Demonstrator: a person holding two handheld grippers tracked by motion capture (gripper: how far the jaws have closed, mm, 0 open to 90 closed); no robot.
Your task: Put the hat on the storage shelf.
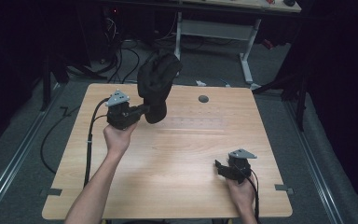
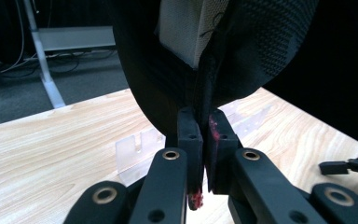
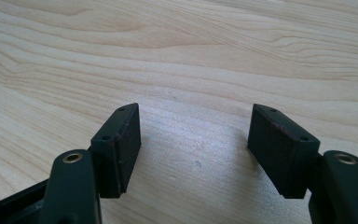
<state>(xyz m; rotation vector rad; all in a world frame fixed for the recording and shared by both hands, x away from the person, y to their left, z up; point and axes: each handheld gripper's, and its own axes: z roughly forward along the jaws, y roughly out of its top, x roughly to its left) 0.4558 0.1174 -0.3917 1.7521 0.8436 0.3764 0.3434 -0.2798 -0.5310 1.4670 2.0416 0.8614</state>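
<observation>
A black cap [image 1: 156,84] is held raised above the table [image 1: 168,154], clamped by the left gripper [image 1: 142,111]. The right gripper [image 1: 221,167] is kept low with jaws apart. No placement is seen yet.

The left tongs [image 2: 204,140] are clamped on a seam fold of a black mesh garment [image 2: 256,42] with a pale lining patch [image 2: 186,25], hanging above the wooden bench [image 2: 51,154], with the right tongs [image 2: 349,167] near that bench's edge.
</observation>
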